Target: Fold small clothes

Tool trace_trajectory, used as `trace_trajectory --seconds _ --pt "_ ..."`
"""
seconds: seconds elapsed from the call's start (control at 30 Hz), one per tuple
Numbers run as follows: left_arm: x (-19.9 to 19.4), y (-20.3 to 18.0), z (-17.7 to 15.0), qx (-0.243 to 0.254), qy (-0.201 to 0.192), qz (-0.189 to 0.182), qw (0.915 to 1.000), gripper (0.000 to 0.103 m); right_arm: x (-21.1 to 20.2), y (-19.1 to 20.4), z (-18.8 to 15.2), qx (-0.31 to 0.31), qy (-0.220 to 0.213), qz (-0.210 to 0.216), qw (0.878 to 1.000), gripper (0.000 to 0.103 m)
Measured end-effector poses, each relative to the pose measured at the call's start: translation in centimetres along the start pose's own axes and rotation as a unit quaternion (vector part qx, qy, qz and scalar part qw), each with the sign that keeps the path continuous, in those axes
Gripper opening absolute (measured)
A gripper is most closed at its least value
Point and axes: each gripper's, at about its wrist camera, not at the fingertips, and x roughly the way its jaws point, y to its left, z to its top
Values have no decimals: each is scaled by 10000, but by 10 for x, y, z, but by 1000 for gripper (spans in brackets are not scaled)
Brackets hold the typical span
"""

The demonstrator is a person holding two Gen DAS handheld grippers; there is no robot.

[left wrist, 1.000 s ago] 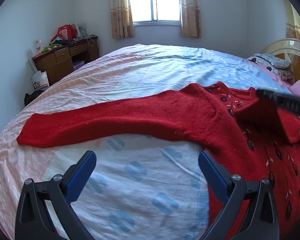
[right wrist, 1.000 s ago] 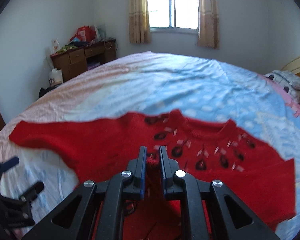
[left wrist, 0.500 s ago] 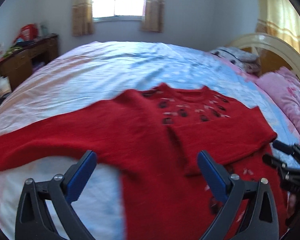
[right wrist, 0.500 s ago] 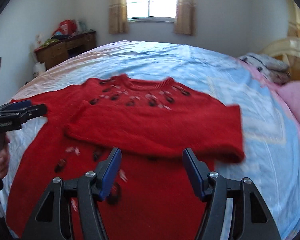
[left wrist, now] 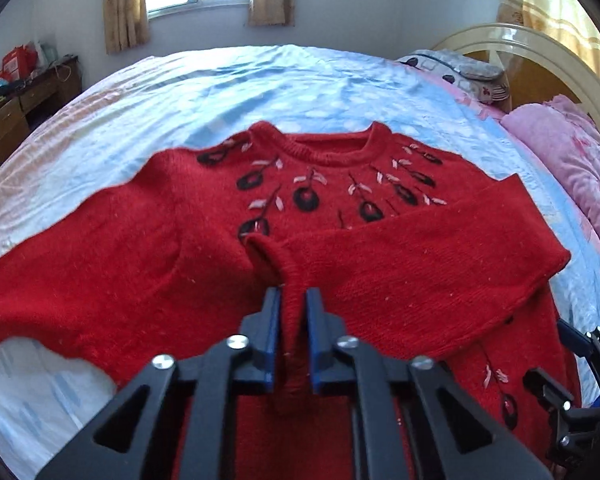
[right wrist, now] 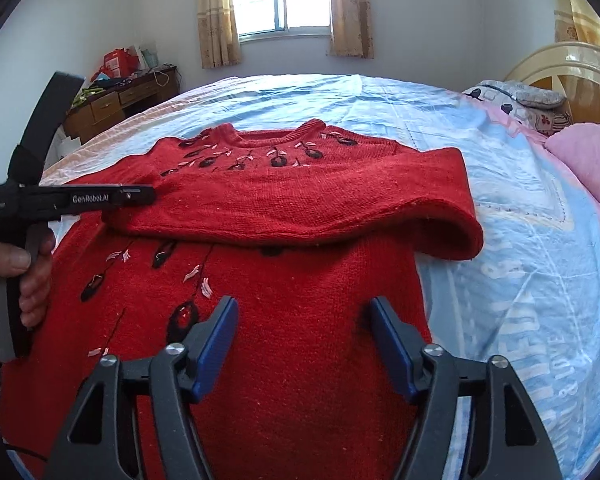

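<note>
Left gripper [left wrist: 292, 320] clamped the folded sleeve's cuff [left wrist: 274, 258] over the red sweater [right wrist: 260, 344] flat on the bed [right wrist: 520, 280], sleeve running crosswise; right gripper [right wrist: 304, 344] spread, hovering near hem.

I see a bed [right wrist: 380, 96] under a pale blue patterned sheet. A red knitted sweater [right wrist: 284, 320] lies flat on it. Beyond the sweater, by the headboard, lie a pink quilt [right wrist: 592, 152] and what looks like a grey pillow [right wrist: 536, 98].
</note>
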Motion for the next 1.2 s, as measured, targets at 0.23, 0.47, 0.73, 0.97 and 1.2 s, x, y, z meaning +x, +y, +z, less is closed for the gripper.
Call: trace_trajectory --seconds 0.23,0.47,0.73,0.97,1.2 --pt "-29 20 20 -162 -410 -10 9990 9 0 3 -3 -36 -16 -34 10000 72" --pt "-52 50 26 -411 -759 256 9959 9 0 7 -7 -152 -27 -123 9998 75" --pt "-46 75 -2 -556 -643 555 9948 9 1 9 -10 -178 -31 -163 9997 82" --pt "-16 82 -16 -736 -345 617 9948 13 1 8 -11 -131 -35 -170 9998 87" --pt "-31 79 -25 -606 -514 909 9927 50 -31 -2 18 96 -430 186 9989 87"
